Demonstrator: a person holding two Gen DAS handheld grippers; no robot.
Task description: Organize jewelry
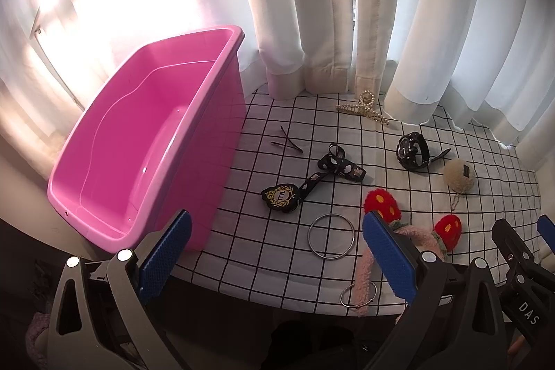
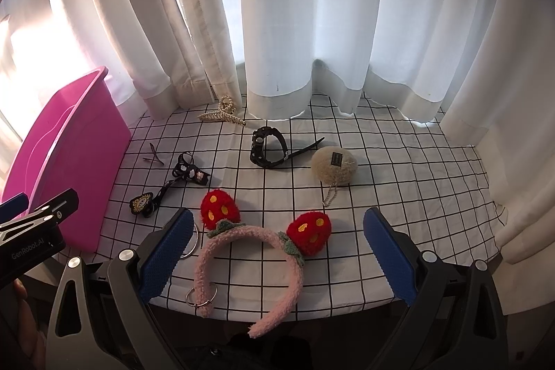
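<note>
Spread across the grid-checked tablecloth (image 2: 381, 169): a pink fuzzy headband (image 2: 242, 269) at the near edge, arched away from the viewer, both open ends pointing back over that edge, two red strawberry ears (image 2: 222, 208) on the crown. Small metal ring (image 2: 201, 295) touching its left leg; larger silver bangle (image 1: 331, 236) just left of it. Further in, black ribbon clip with a gold-crested badge (image 1: 305, 179), long axis slanting from near-left to far-right. Two thin hairpins (image 1: 288, 143) crossed near the bin. Black watch (image 2: 269, 148) standing on edge mid-cloth, strap tail trailing right. Beige fluffy ball charm (image 2: 334, 165) just right of it, chain toward the near edge. Pearl claw clip (image 2: 222, 115) at the far edge against the white curtains (image 2: 312, 23). Pink plastic bin (image 1: 138, 141) along the left edge, nothing inside. Left gripper (image 1: 277, 259) spread wide, holding nothing, above the near-left corner. Right gripper (image 2: 277, 259) likewise spread wide, empty, over the headband.
</note>
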